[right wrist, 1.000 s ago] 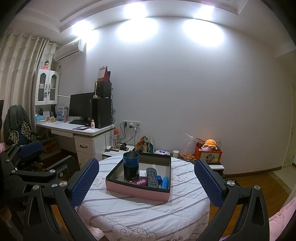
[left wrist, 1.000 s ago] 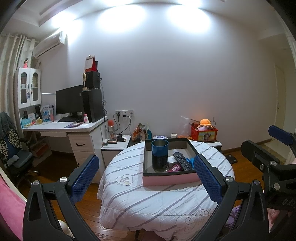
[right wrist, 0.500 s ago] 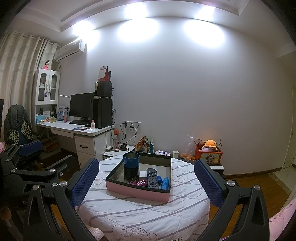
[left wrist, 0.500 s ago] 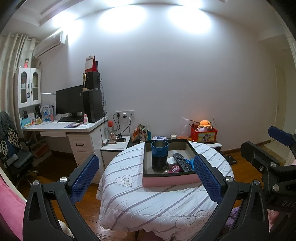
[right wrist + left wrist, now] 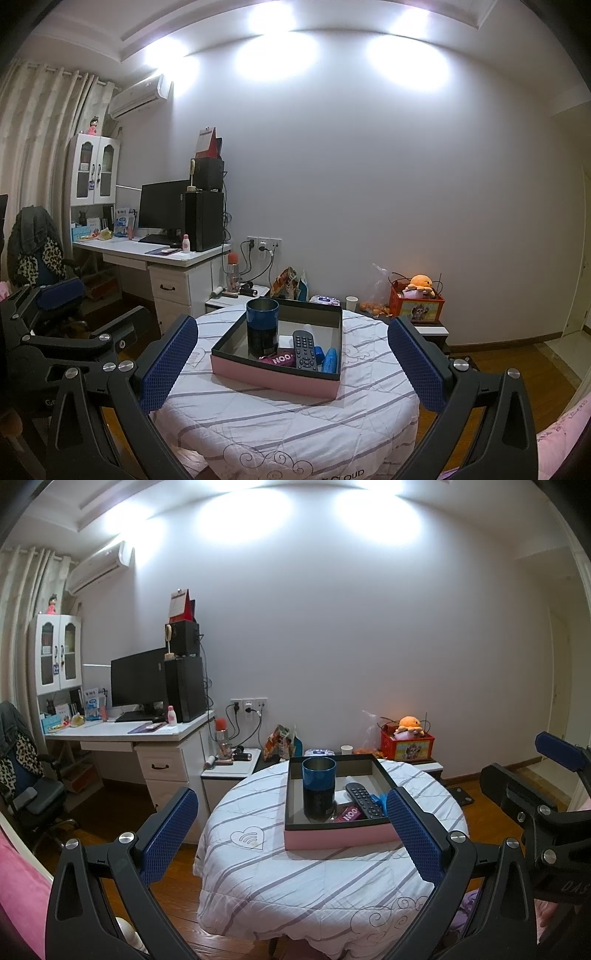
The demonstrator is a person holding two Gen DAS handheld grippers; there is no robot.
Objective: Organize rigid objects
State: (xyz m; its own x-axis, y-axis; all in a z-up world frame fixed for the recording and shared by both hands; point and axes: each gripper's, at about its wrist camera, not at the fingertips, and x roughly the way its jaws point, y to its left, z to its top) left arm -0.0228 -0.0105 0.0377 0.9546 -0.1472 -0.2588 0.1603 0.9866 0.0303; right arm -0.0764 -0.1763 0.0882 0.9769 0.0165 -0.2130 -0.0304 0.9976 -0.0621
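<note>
Left gripper (image 5: 291, 814) held back from the round table (image 5: 258, 878), fingers wide apart, nothing between them. Right gripper (image 5: 291, 343) likewise spread wide and empty, also short of the table.

Writing, left to right: a heart emblem with arcs stitched on the striped cloth (image 5: 246, 839), ahead of the left gripper's left finger; "NOO" in white on a maroon packet (image 5: 279, 358) inside the tray; "CLOUD" partly legible on the cloth's near hem in the right wrist view, below the right gripper. Other labels too small to read.

Pink-sided tray (image 5: 273, 380) with dark inner walls sits on the table, ahead of both grippers and between the fingertips in each view. Contents, left to right: blue-and-black cup (image 5: 262, 326) standing upright in the near-left part; maroon packet just beside its base; black remote (image 5: 304, 349) lying flat, touching or overlapping the packet; a blue bottle (image 5: 330, 360) lying along the right wall. Cup interior looks metallic; contents cannot be told.

Behind the right finger: red box (image 5: 417, 308) holding an orange plush (image 5: 421, 281).
</note>
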